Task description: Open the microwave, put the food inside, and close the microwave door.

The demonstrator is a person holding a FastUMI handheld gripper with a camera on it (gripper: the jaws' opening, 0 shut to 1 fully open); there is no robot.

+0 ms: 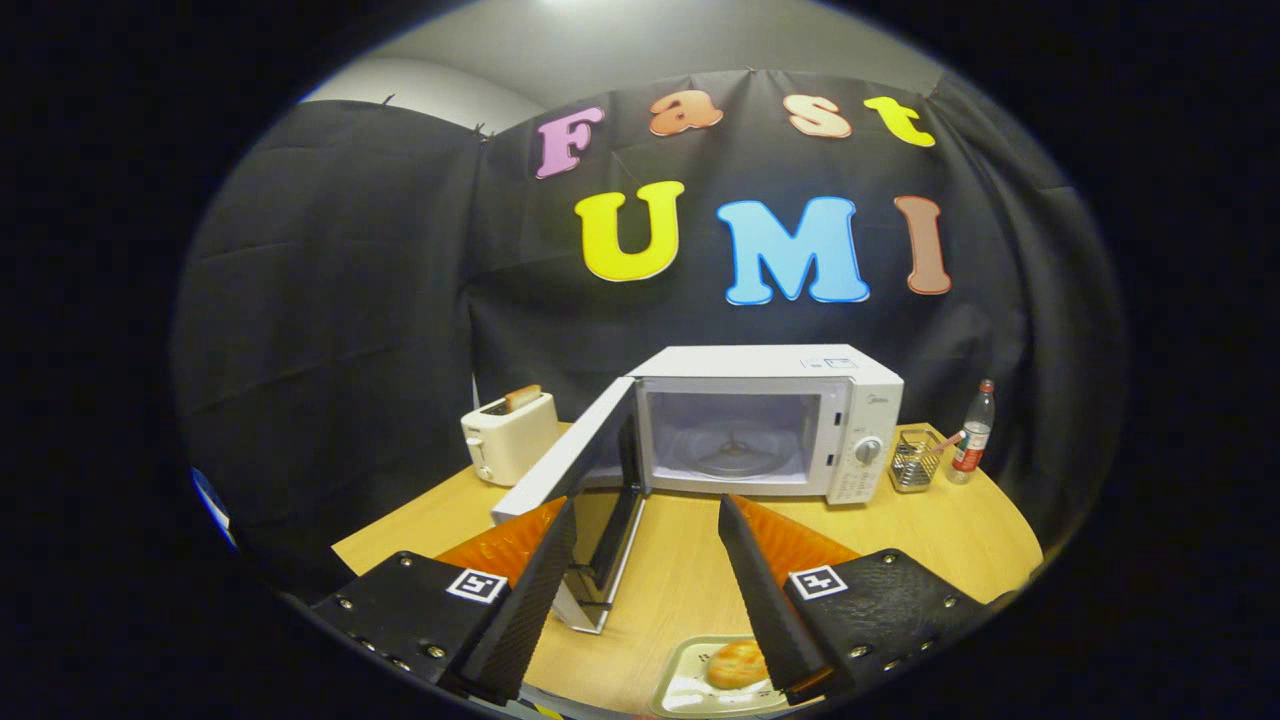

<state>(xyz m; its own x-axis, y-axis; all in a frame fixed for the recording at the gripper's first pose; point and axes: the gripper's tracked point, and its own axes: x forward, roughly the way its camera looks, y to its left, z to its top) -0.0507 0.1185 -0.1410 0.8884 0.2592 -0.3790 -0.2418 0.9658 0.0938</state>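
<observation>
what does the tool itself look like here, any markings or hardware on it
The tool has two long flat fingers with a fine ribbed texture, tapering forward. Each is backed by a ridged orange panel and mounts on a black textured block fixed with small silver screws. Each block carries a square black-and-white fiducial marker. No cables are visible.

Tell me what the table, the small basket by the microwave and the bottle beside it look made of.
Table: light wood or wood-look laminate, faint grain, matte. Basket: metal wire, judging by its shiny mesh. Bottle: probably clear plastic, see-through body with a red cap; glass cannot be excluded. The hand-held gripper is open above the table, fingers apart, nothing between them.
</observation>
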